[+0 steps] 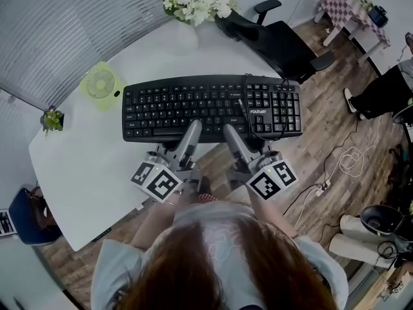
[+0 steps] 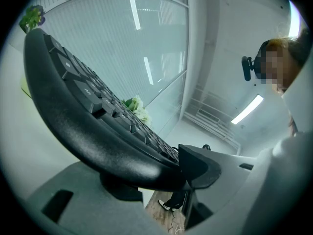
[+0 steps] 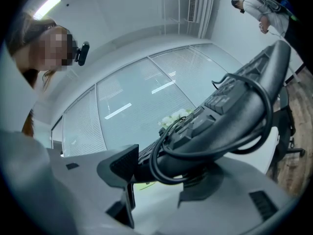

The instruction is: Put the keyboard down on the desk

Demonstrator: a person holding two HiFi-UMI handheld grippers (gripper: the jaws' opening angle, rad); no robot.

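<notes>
While both grippers clamp its near long edge, the black keyboard [image 1: 213, 106] sits over the near right corner of the white desk [image 1: 84, 166], its number-pad end past the desk edge above the wood floor [image 1: 335, 121]; whether its underside touches the desk cannot be told. Left gripper [image 1: 192, 129]: jaws closed on the keyboard's front edge left of centre, one pad on the key side, one beneath. Right gripper [image 1: 229, 131]: jaws closed on the same edge just beside the left one, pinching the keyboard in the same way. Black cable [image 1: 248, 102]: looped loosely across the keys near the number pad and round the gripped edge. Green fan [image 1: 100, 82]: on the desk by its far left edge, just beyond the keyboard's left end. White flowers [image 1: 197, 2] in a white vase [image 1: 182, 36]: far corner. Small potted plant [image 1: 52, 119]: at the left edge. Black office chair [image 1: 277, 41]: on the floor beyond the desk's right edge.
</notes>
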